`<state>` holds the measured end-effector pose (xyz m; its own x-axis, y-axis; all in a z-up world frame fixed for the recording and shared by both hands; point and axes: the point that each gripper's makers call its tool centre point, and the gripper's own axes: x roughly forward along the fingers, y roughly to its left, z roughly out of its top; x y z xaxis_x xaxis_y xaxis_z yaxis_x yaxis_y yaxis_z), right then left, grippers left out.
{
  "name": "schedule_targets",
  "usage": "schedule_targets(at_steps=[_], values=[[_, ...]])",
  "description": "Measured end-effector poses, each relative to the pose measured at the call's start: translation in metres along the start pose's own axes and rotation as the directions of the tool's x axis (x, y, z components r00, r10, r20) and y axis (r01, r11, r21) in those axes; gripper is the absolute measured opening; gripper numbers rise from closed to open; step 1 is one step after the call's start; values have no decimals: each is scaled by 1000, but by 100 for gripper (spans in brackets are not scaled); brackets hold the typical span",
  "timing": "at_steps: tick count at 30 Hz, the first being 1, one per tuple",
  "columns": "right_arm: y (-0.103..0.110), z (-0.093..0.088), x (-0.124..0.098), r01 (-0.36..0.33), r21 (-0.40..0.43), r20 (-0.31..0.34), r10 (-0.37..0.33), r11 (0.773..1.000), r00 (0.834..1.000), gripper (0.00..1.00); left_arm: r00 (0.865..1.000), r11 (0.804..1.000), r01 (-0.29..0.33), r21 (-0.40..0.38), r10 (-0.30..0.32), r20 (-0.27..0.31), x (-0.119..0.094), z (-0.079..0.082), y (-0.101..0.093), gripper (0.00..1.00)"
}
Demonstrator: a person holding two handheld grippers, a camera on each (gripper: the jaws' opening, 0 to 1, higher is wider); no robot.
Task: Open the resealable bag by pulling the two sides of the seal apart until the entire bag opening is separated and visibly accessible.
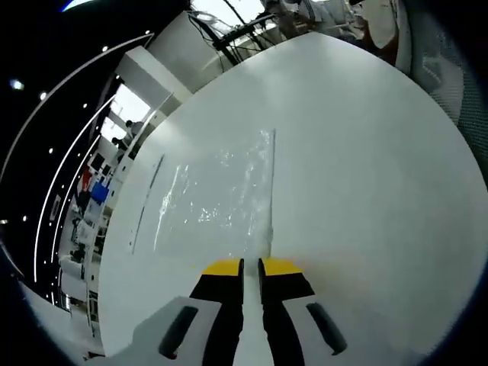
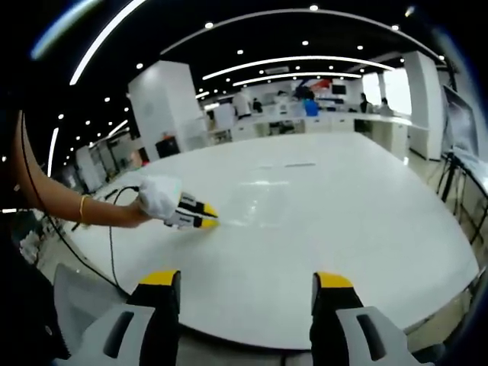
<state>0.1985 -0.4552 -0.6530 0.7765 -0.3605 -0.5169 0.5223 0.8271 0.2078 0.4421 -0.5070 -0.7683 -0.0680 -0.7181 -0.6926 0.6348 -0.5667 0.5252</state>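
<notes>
A clear resealable bag (image 1: 221,194) lies flat on the white table (image 1: 366,168), its seal strip (image 1: 270,191) running straight toward my left gripper (image 1: 252,264). The left jaws are drawn together to a thin slit at the bag's near end, apparently pinching the seal edge. In the right gripper view the same bag (image 2: 263,204) is a faint glossy patch, and the left gripper (image 2: 207,216), held by a person's hand, touches its left end. My right gripper (image 2: 248,284) hangs open over the table's near edge, well short of the bag, with nothing between its fingers.
The table's round edge (image 2: 427,301) curves off at the right and front. A cable (image 2: 110,244) trails off the table's left side under the person's arm (image 2: 69,206). Counters and desks stand far behind.
</notes>
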Motion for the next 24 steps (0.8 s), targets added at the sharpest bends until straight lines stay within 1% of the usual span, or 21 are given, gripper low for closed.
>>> schedule_targets(at_steps=[5,13,18,24], values=[[0,0,0,-2,2,-1,2,1000,1000,68,1000,1000,15,-12,-15,0,0,0,-1,1],[1,1,0,-4,1,2,4,1000,1000,68,999,999,42,3,-42,-17,-4,-2,-7,0],[3,2,-1,-9,-3,5,9,1000,1000,68,999,999,43,1,-43,-2,-14,5,-7,0],[6,3,0,-18,-14,9,18,1000,1000,68,999,999,32,-24,-31,10,-26,12,0,0]])
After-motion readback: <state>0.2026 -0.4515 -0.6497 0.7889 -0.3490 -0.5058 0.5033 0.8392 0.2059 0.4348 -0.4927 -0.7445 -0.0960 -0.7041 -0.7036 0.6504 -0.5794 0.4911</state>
